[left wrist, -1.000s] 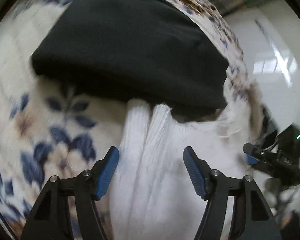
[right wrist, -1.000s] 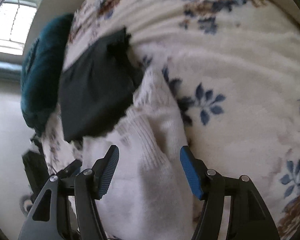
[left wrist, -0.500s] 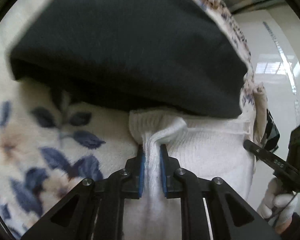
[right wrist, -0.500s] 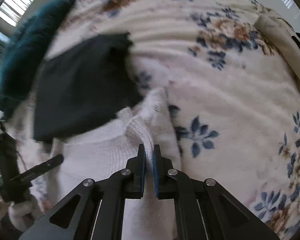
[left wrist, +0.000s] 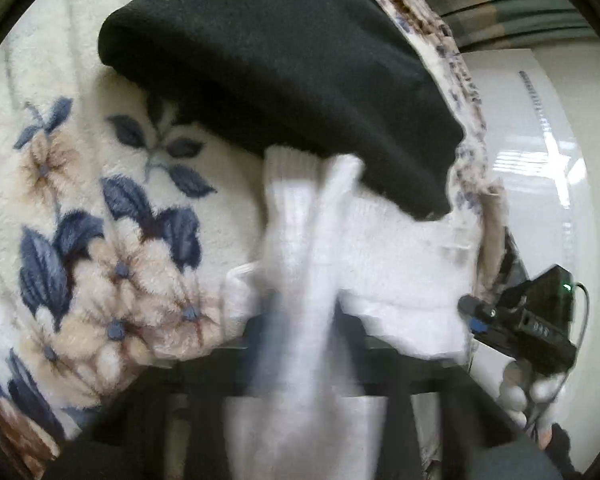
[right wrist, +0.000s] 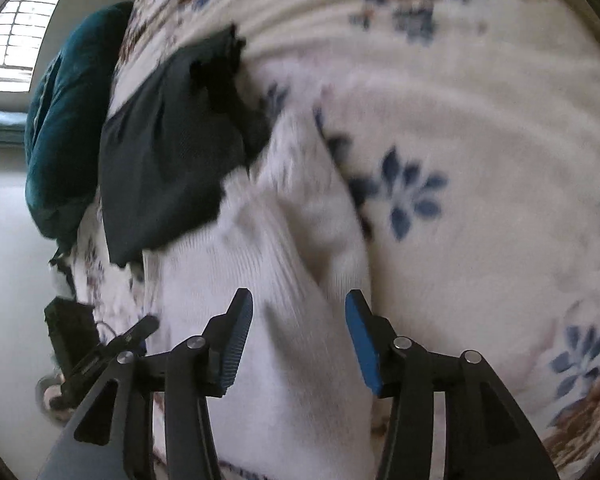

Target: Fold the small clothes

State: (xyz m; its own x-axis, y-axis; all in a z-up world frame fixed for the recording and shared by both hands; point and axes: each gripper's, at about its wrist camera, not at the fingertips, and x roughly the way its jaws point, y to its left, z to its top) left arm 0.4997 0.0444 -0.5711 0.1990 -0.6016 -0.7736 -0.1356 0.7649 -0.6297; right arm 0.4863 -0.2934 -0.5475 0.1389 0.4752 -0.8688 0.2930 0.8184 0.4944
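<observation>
1. Closest in the left wrist view is the left gripper [left wrist: 304, 328]. It is very blurry. Its jaws are almost closed, and they have just let go a tiny bit. A bunched-up ridge of the white knit piece [left wrist: 400, 248] sticks up between them and looks pinched.
2. In the right wrist view, the right gripper [right wrist: 298, 340] has just opened its jaws. Now they are partly open. The white knit lies under the gap, but the blue pads do not press on it, so this one holds nothing.
3. The white knit looks soft, light and floppy. It will bend and droop when it is lifted, and it will not break. The ribbed part looks stretchy, so a hard pull could make it go long and thin. I think the best place to grab is an edge or a corner, one for each gripper, so it hangs flat.
4. It is plain white with thin ribs running along it. It is crumpled, not flat yet.
5. It lies on a fluffy cream blanket [left wrist: 80, 200] with blue and tan flowers.
6. Farther away, a black cloth [left wrist: 280, 80] lies over the far end of the white knit and hides it.
7. Farthest, a dark teal cushion [right wrist: 60, 120] sits past the black cloth.
</observation>
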